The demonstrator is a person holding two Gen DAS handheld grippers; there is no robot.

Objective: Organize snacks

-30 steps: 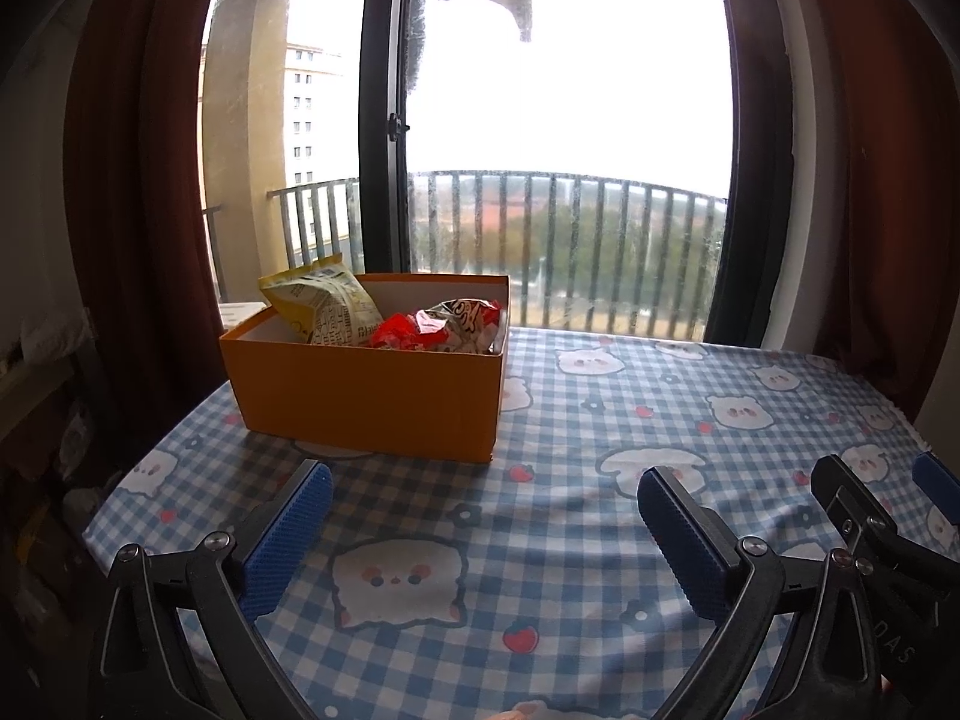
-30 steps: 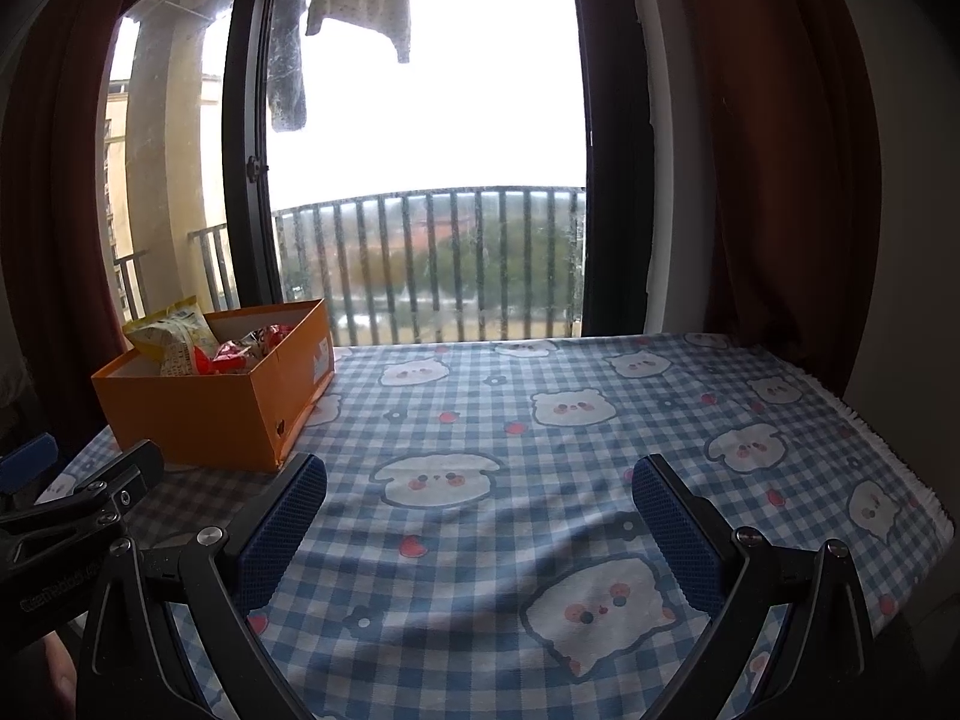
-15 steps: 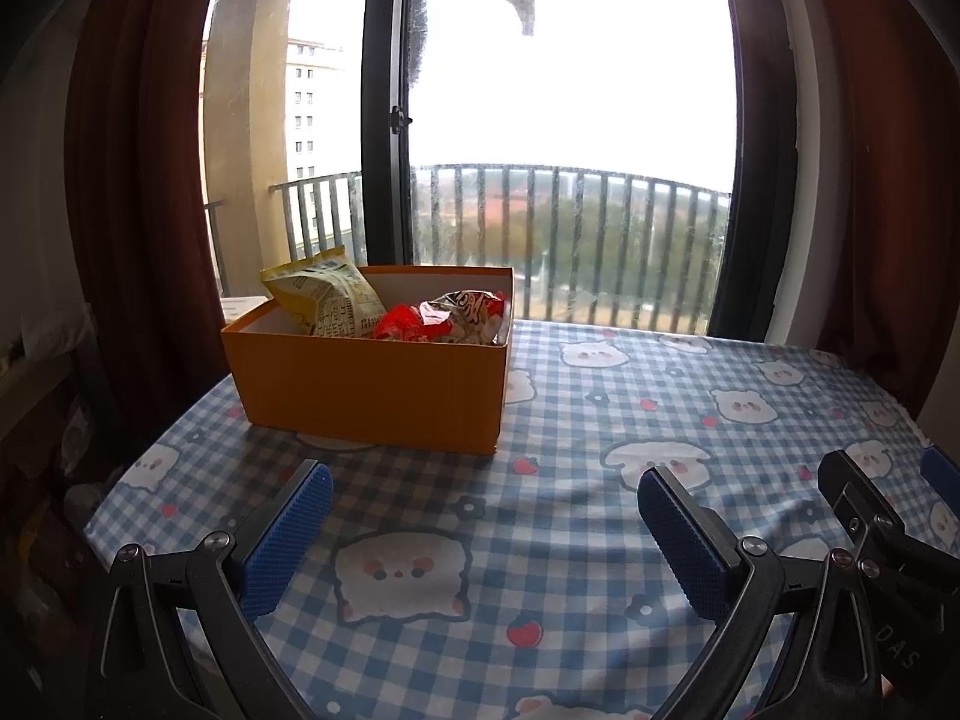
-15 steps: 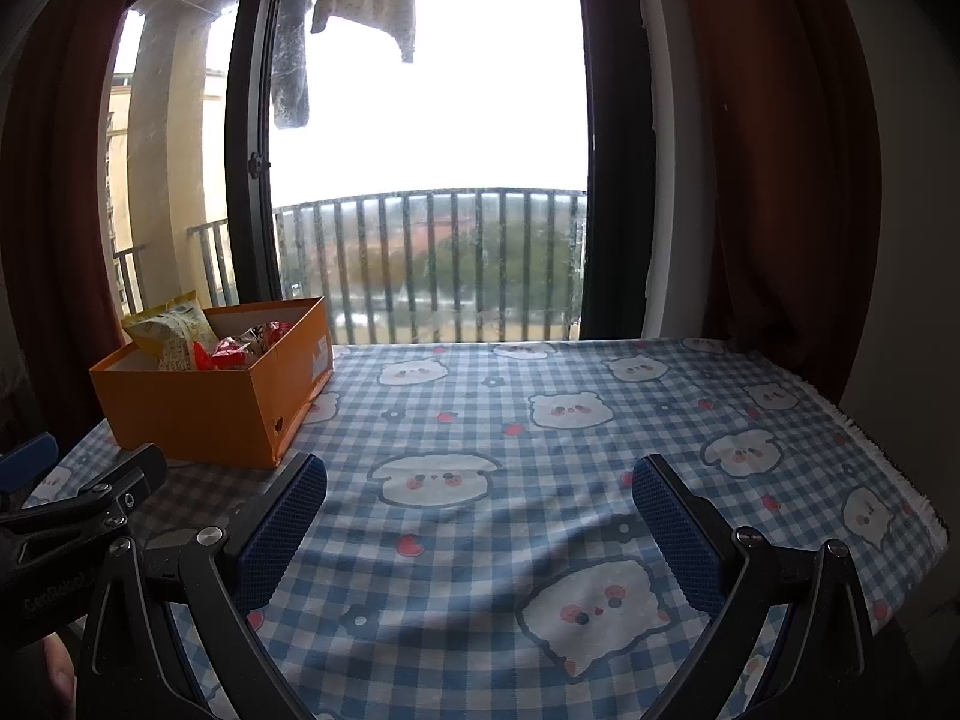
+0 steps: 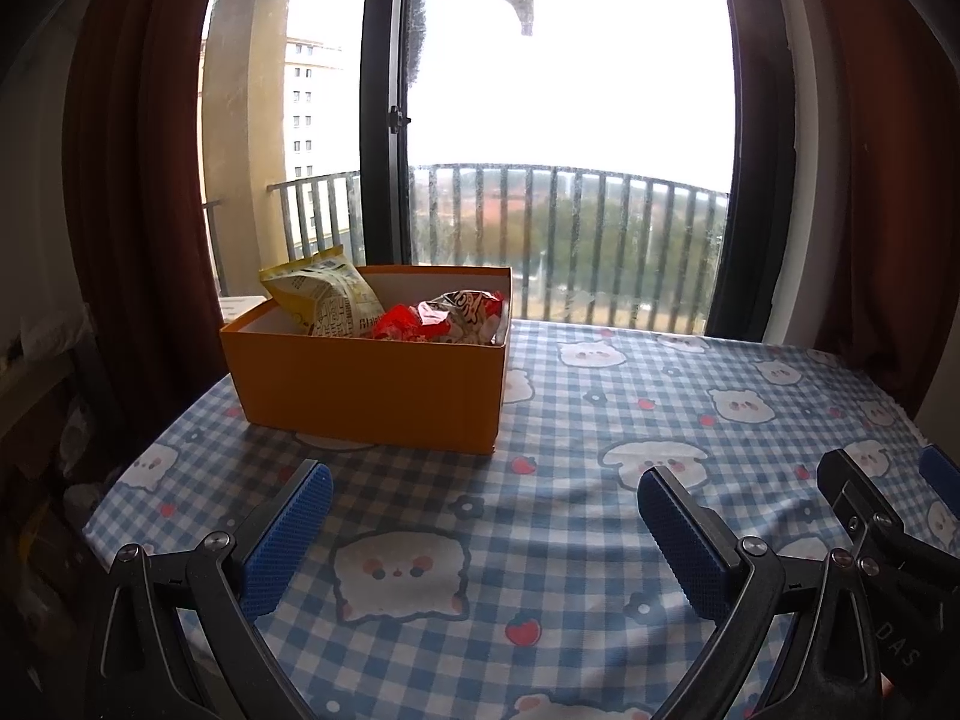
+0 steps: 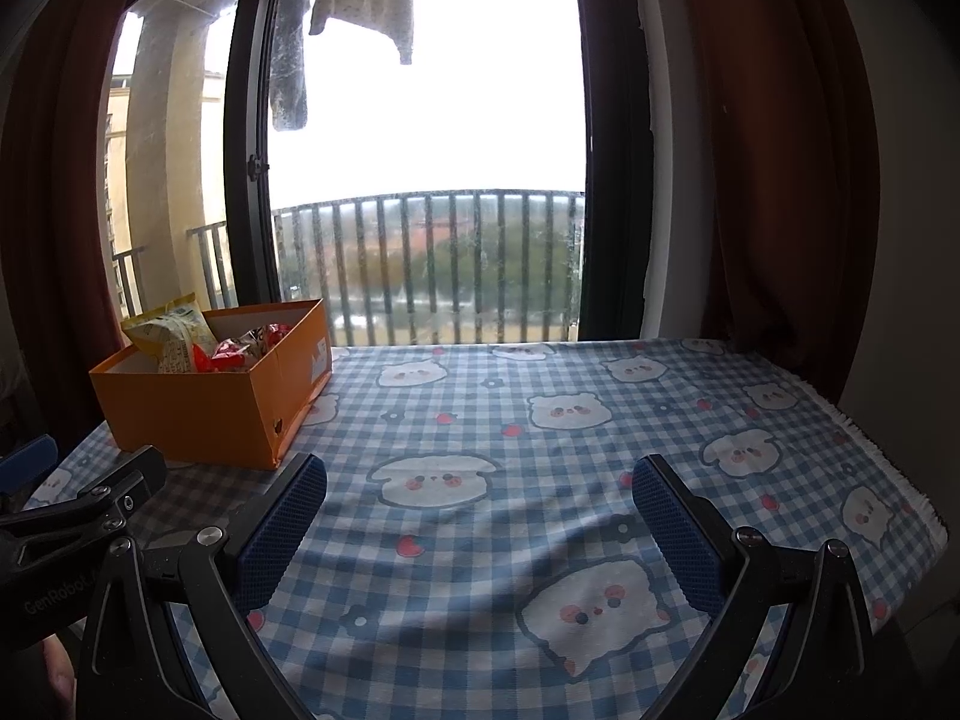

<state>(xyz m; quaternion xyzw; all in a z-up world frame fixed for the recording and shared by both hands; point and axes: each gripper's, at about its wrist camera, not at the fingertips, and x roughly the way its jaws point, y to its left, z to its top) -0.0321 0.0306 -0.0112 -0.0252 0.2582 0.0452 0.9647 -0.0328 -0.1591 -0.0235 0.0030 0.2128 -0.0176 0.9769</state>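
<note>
**Both claws spread and empty, snacks in orange box**

Left wrist view: left gripper (image 5: 483, 516) has jaws wide apart, nothing between them, only tablecloth (image 5: 600, 432) showing in the gap. Blue pads (image 5: 288, 534) at 7 and 5 o'clock of frame. Orange box (image 5: 372, 384) sits on the cloth at about 11 o'clock from the claw, near but not touching. Inside it: yellow snack bag (image 5: 324, 300) upright at the box's left end, poking above the rim; red packet (image 5: 402, 324) in the middle; silver-red packet (image 5: 462, 312) at the right end. Right gripper (image 5: 882, 516) enters at 4 o'clock, only partly seen here. Balcony railing (image 5: 570, 240) and dark red curtains (image 5: 132, 180) behind.

Right wrist view: right gripper (image 6: 480, 516) jaws also wide apart, holding nothing, cloth visible between. Orange box (image 6: 204, 414) at 10 o'clock, well left of the claw, on the table's left edge; same snacks inside. Left gripper (image 6: 90, 504) tip at 8 o'clock, just in front of the box. Hanging laundry (image 6: 360, 6) outside the window at 12 o'clock.
</note>
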